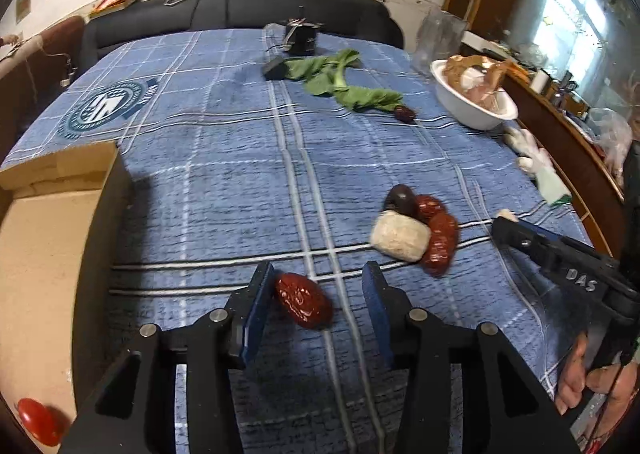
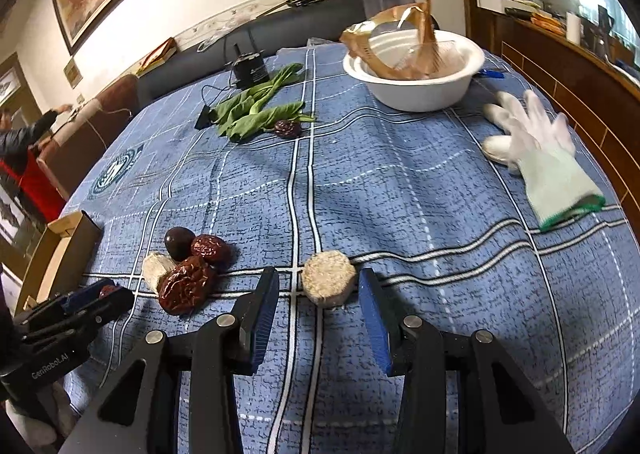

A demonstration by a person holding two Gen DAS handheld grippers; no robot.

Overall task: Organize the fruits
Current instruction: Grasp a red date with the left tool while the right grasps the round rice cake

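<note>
I am holding my left gripper (image 1: 316,300) open around a red date (image 1: 303,301) lying on the blue-checked surface (image 1: 224,174), touching the left finger. It looks light, wrinkled and soft, so I am aiming across its middle. My right gripper (image 2: 319,300) is open just before a pale cake (image 2: 329,278).
</note>
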